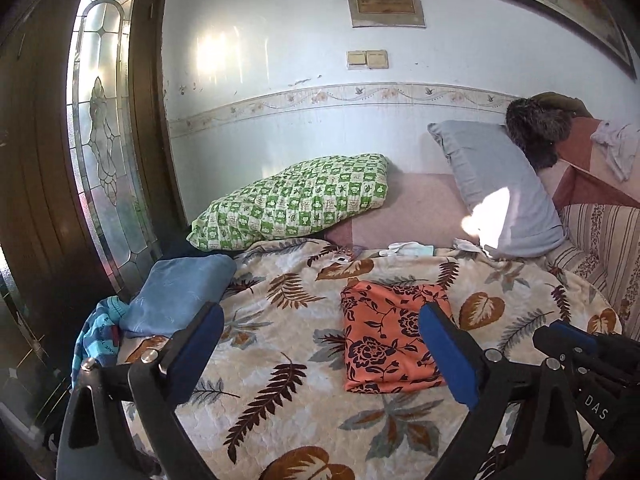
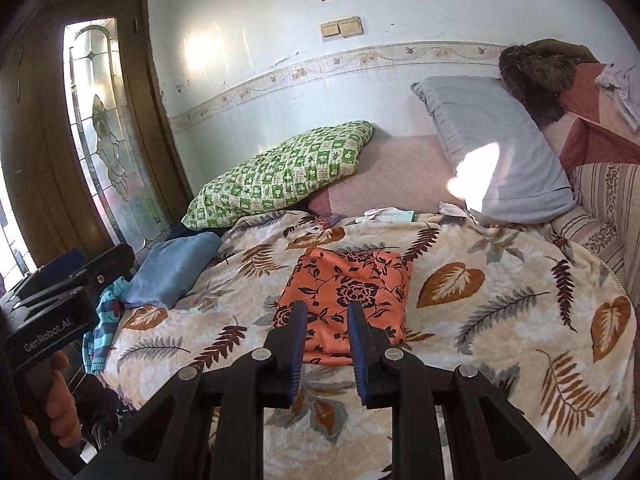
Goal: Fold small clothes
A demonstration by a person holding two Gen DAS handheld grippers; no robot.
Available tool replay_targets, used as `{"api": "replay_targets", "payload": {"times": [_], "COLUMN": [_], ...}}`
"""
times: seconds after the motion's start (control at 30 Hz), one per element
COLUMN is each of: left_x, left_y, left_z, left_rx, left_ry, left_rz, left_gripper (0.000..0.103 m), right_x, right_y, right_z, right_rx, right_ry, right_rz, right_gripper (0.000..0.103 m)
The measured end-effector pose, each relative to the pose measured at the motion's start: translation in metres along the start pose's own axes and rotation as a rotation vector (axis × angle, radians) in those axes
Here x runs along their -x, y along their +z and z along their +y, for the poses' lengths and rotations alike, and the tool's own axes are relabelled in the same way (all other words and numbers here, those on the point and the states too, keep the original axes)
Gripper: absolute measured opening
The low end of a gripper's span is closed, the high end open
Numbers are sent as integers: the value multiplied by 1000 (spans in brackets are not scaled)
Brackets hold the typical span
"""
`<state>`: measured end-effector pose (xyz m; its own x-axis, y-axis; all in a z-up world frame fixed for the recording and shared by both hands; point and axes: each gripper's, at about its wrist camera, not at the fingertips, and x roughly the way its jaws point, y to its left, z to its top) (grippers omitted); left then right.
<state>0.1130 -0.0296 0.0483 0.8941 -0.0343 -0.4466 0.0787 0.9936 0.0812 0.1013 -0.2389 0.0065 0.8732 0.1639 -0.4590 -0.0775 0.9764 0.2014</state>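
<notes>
A folded orange garment with dark flowers (image 1: 390, 334) lies on the leaf-patterned blanket (image 1: 280, 400); it also shows in the right wrist view (image 2: 348, 300). My left gripper (image 1: 320, 324) is wide open and empty, held above the blanket, its right finger over the garment's right edge. My right gripper (image 2: 327, 316) is open with a narrow gap and empty, held above the garment's near edge. A folded blue cloth (image 1: 180, 296) lies at the bed's left edge, beside a striped blue garment (image 1: 100, 336).
A green checked pillow (image 1: 296, 200) and a grey pillow (image 1: 496, 188) lie at the head of the bed by the wall. A dark furry thing (image 1: 536, 132) sits on the striped sofa back. A glass-panelled wooden door (image 1: 100, 128) stands left. Small white items (image 1: 408, 249) lie past the blanket.
</notes>
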Motion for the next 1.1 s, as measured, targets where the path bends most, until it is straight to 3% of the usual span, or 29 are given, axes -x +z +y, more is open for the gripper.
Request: {"api": "replay_targets", "payload": {"times": [0.5, 1.1], "left_x": [-14, 5], "left_y": [-3, -4], "left_z": [27, 48], "left_rx": [67, 99], "left_ry": [35, 18], "left_rz": [52, 20], "left_gripper": [98, 98], "right_x": [-8, 1], "right_y": [4, 3], "right_z": [10, 35], "right_rx": [6, 47], "right_ry": [-10, -15], "right_rz": [-13, -27], "right_gripper": [24, 24]}}
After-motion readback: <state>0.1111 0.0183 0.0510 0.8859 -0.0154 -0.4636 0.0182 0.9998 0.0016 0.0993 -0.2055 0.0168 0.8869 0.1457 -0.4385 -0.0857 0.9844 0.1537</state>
